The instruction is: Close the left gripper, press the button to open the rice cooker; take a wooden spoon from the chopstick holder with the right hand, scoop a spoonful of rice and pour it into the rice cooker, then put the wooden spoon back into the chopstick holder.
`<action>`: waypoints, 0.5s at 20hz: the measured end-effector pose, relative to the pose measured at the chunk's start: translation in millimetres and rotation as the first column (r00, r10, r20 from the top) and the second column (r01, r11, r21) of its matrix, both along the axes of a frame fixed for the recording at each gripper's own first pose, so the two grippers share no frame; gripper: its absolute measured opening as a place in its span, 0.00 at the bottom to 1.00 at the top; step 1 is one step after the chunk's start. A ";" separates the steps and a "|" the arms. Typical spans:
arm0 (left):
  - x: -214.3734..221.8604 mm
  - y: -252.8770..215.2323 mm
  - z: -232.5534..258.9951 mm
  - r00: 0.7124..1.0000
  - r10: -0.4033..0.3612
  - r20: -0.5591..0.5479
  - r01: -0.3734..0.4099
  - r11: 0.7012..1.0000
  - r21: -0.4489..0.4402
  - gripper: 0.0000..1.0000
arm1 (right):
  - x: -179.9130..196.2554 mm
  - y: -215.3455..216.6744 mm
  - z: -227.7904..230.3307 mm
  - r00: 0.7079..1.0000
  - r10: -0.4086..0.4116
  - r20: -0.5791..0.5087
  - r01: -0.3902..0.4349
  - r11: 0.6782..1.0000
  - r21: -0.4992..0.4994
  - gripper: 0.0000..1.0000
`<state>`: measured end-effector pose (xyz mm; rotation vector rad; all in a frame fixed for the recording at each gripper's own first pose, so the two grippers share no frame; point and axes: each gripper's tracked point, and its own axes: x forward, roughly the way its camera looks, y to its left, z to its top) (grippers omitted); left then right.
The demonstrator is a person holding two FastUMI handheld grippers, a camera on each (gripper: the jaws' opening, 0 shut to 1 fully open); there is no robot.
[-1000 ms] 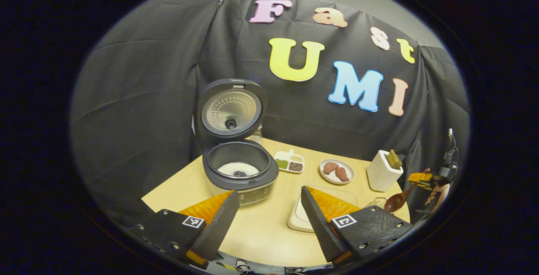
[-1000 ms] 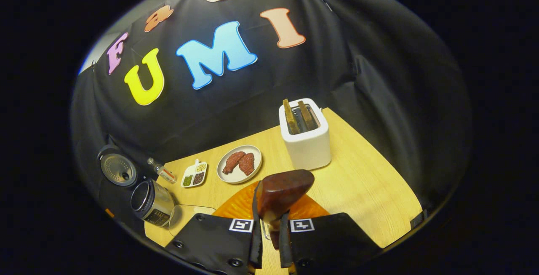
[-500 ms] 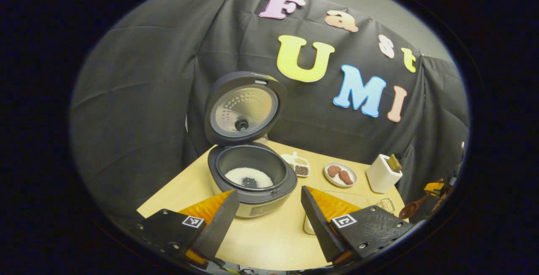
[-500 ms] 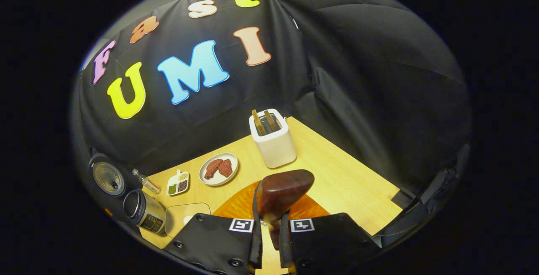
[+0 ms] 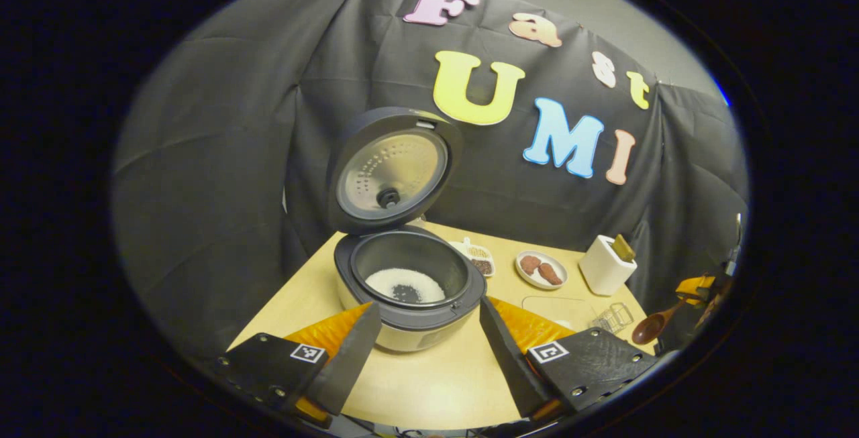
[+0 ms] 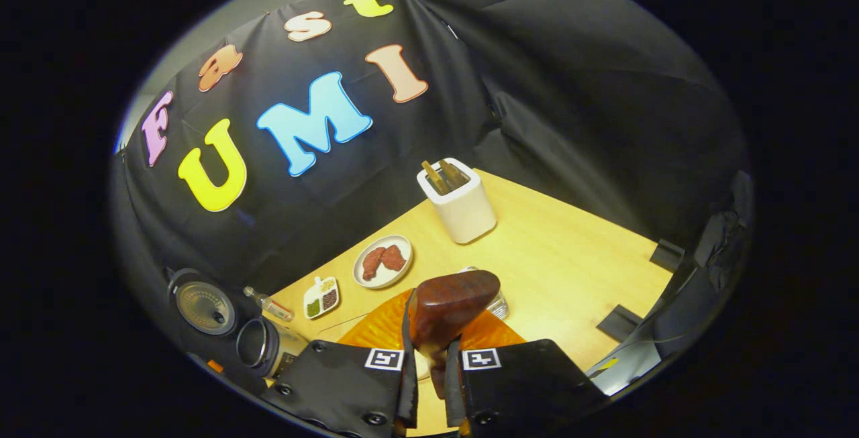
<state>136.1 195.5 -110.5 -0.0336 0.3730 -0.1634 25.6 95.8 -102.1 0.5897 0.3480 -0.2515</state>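
1. In the left gripper view, the left gripper (image 5: 429, 347) was seen released, its fingers spread wide with nothing between them; it was held just in front of the rice cooker (image 5: 409, 290), whose lower front was partly cut off by the fingers.
2. The rice cooker's lid (image 5: 391, 171) was seen raised upright; white rice with a dark patch was visible in the pot, and what the patch was could not be made out.
3. In the right gripper view, the right gripper (image 6: 429, 374) was seen clenched on the wooden spoon (image 6: 448, 304); the handle was pinched between both fingers and hidden below them, and the bowl stood up above the fingertips.
4. A wire chopstick holder (image 5: 612, 318) was glimpsed on the table (image 5: 429, 384), near the spoon; its contents could not be told.
5. Farther back, a plate (image 6: 382, 261), a divided dish (image 6: 321, 297) and a toaster (image 6: 458, 200) were seen; a small bottle (image 6: 268, 304) lay beside the cooker.
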 end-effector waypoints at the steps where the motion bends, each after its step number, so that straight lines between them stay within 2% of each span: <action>1: 1.2 4.6 0.1 1.000 0.004 -0.001 -0.004 1.000 -0.007 0.92 | 5.2 11.2 5.6 1.000 0.020 0.006 -0.020 1.000 0.003 0.18; 4: 4.1 19.8 -4.6 1.000 0.019 -0.008 -0.019 1.000 -0.015 0.94 | 24.1 41.9 17.0 0.996 0.088 0.016 -0.088 0.996 -0.020 0.18; 5: 5.2 24.6 -4.3 1.000 0.024 -0.007 -0.024 1.000 -0.014 0.94 | 32.0 52.6 22.7 0.993 0.113 0.022 -0.112 0.993 -0.034 0.14; 6: 4.7 29.9 -5.2 1.000 0.029 -0.006 -0.029 0.999 -0.014 0.94 | 42.1 64.1 25.0 0.989 0.142 0.027 -0.141 0.989 -0.052 0.18; 10: -0.5 51.3 -15.0 0.998 0.056 -0.026 -0.056 0.998 -0.023 0.94 | 79.5 100.1 20.7 0.970 0.244 0.009 -0.238 0.954 -0.184 0.18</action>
